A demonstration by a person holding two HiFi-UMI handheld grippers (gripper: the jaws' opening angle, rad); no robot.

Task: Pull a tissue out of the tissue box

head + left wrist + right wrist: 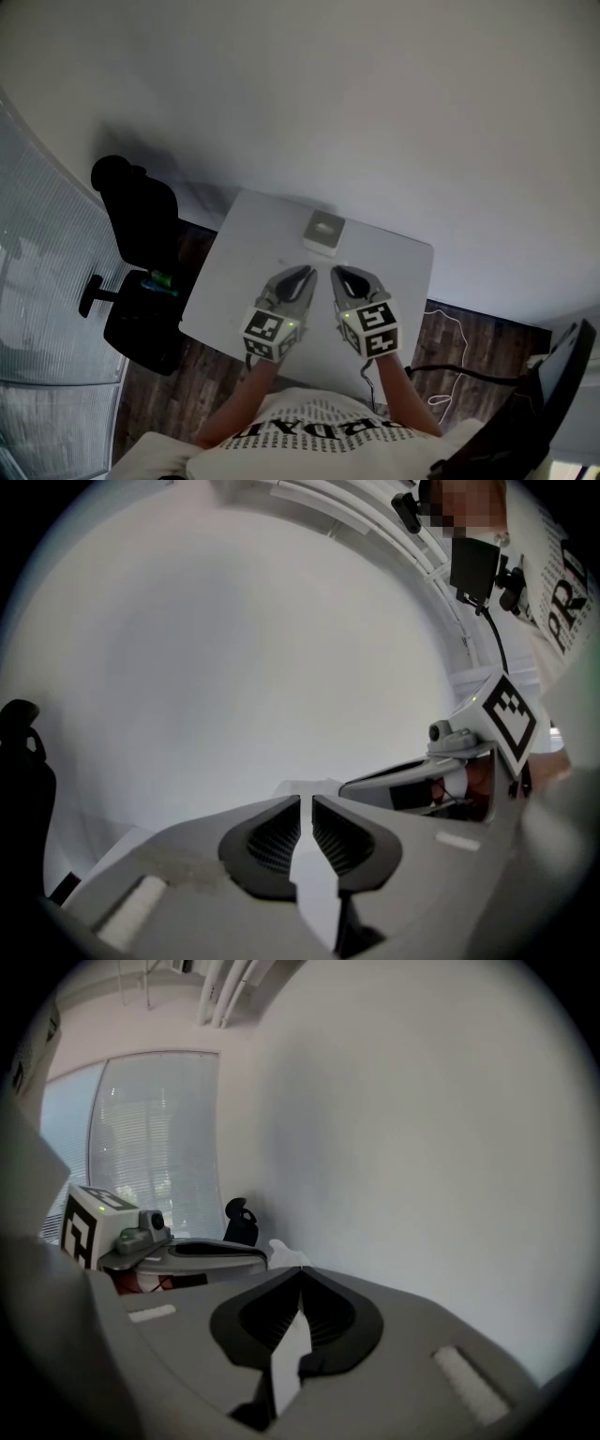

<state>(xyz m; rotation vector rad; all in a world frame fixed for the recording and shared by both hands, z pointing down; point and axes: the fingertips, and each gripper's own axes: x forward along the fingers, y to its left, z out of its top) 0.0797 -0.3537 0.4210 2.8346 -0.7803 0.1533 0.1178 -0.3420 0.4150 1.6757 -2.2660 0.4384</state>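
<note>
A white tissue box [323,232] with a tissue poking from its top stands near the far edge of the white table [403,272]. Both grippers hover side by side over the table's middle, just short of the box. My left gripper [302,274] is shut with only a thin slit between its jaws and nothing in them [307,799]. My right gripper [339,273] is shut and empty too [302,1271]. In the right gripper view the white tissue [286,1253] peeks up just beyond the tips, with the left gripper beside it.
A black office chair [141,225] stands left of the table, by a window with blinds [37,281]. Cables [450,328] lie on the wooden floor to the right, and a dark stand [525,412] sits at the lower right. A plain white wall lies beyond the table.
</note>
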